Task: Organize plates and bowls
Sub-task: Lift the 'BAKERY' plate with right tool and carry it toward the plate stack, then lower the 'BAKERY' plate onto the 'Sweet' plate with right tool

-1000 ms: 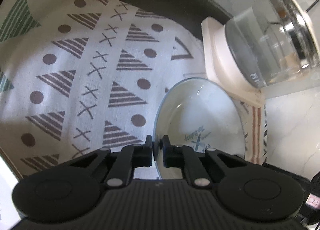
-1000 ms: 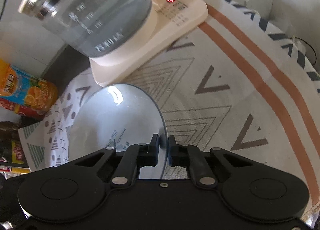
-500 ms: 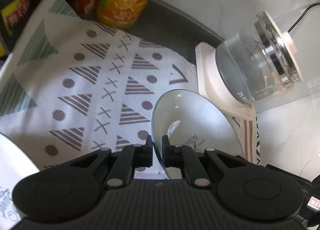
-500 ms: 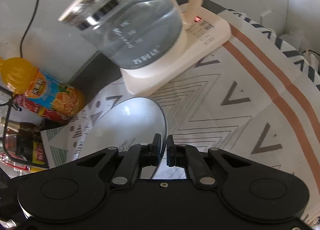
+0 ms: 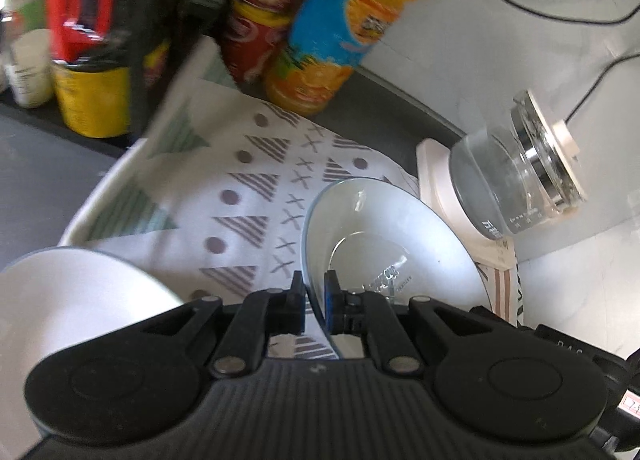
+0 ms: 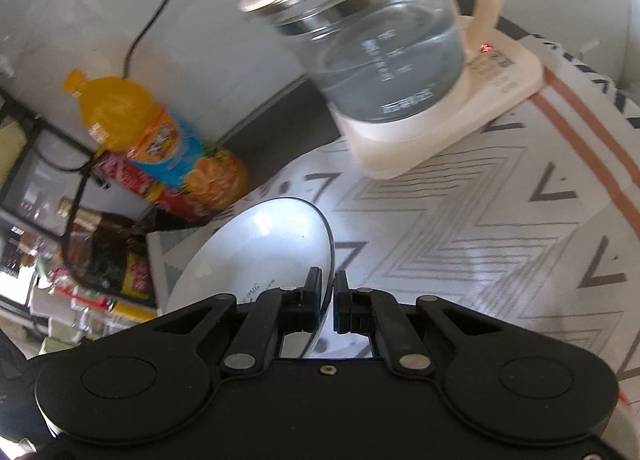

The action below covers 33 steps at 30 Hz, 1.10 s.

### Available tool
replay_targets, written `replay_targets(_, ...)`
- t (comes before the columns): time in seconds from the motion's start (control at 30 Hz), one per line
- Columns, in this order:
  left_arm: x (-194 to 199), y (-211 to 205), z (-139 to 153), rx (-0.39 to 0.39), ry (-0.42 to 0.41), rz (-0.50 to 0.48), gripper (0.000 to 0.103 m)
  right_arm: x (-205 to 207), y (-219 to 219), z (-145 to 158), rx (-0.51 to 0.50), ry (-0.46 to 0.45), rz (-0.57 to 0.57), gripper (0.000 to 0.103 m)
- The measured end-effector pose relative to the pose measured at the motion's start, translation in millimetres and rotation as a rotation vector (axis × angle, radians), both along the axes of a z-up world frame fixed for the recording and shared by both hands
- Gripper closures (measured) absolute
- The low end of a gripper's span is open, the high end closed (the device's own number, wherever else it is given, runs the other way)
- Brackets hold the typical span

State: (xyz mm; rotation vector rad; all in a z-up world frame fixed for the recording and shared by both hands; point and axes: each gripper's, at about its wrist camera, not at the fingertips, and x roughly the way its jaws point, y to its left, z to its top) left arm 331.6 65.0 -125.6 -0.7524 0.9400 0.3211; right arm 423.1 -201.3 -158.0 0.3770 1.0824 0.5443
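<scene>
A white plate (image 5: 384,244) with a grey-blue rim and small print is held above the patterned cloth (image 5: 240,196). My left gripper (image 5: 314,302) is shut on its left rim. My right gripper (image 6: 328,300) is shut on the opposite rim of the same plate (image 6: 260,248), which tilts toward the left in the right wrist view. A second white dish (image 5: 68,300) lies at the lower left in the left wrist view.
A glass kettle (image 6: 380,48) stands on a cream base (image 6: 472,108) at the back. An orange juice bottle (image 5: 344,28), a red can (image 5: 260,20) and dark bottles (image 5: 104,28) stand along the back left. A grey counter (image 5: 36,176) lies left of the cloth.
Both grippers have lifted and drawn back with the plate, away from the kettle. The bottles and the second white dish have come into view.
</scene>
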Motion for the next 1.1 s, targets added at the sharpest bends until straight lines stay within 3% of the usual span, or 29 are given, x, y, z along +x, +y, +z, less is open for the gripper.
replay_targets(0.57,-102,18,22,0.039,-0.027,0.157,0.097,-60,38,15,0.039,-0.032,0.172,0.097)
replay_targets(1.1,-187,23,7,0.015,-0.014,0.300,0.097,-113,63,14,-0.006,-0.047,0.337,0.096)
